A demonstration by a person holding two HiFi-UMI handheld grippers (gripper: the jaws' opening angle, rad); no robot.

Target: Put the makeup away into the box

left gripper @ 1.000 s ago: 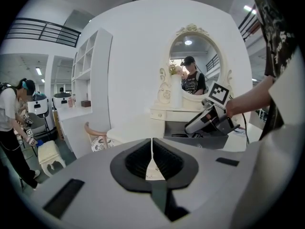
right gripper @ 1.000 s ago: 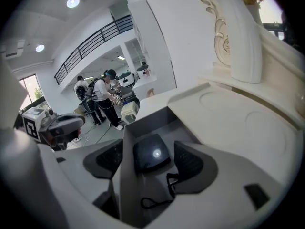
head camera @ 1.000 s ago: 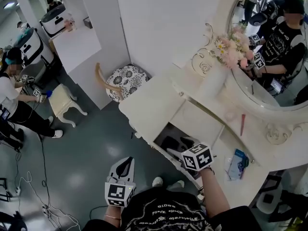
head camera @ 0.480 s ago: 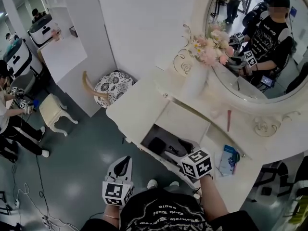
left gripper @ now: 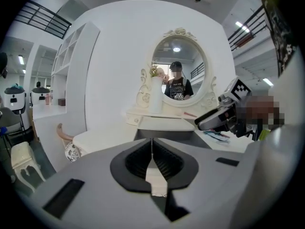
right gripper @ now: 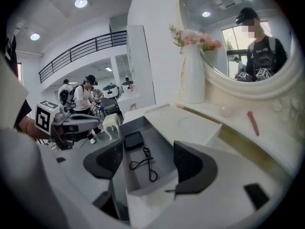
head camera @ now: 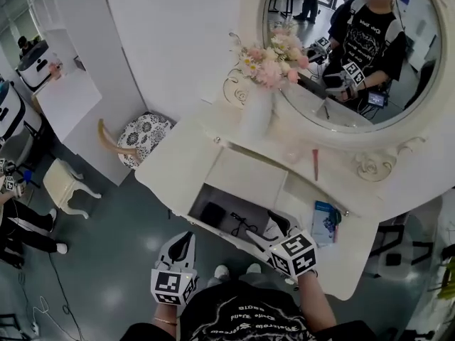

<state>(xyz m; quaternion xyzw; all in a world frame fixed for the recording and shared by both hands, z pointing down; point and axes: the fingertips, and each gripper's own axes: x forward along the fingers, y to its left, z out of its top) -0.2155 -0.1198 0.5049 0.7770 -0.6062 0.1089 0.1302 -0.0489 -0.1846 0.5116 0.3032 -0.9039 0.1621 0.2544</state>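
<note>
A white box stands open on the dressing table, its lid tipped back. Inside lie a black compact and a black eyelash curler. My right gripper hangs open over the box's near right end with nothing between its jaws; its own view shows the compact and curler just ahead. A pink stick lies below the mirror, beside a small pink round piece. My left gripper is shut and empty, held off the table's front.
A white vase of flowers stands behind the box in front of the oval mirror. A blue packet lies right of the box. A patterned chair and a stool stand on the floor at left.
The head view has swung, so the table sits further left and higher in the picture. Both grippers hold much the same places and states.
</note>
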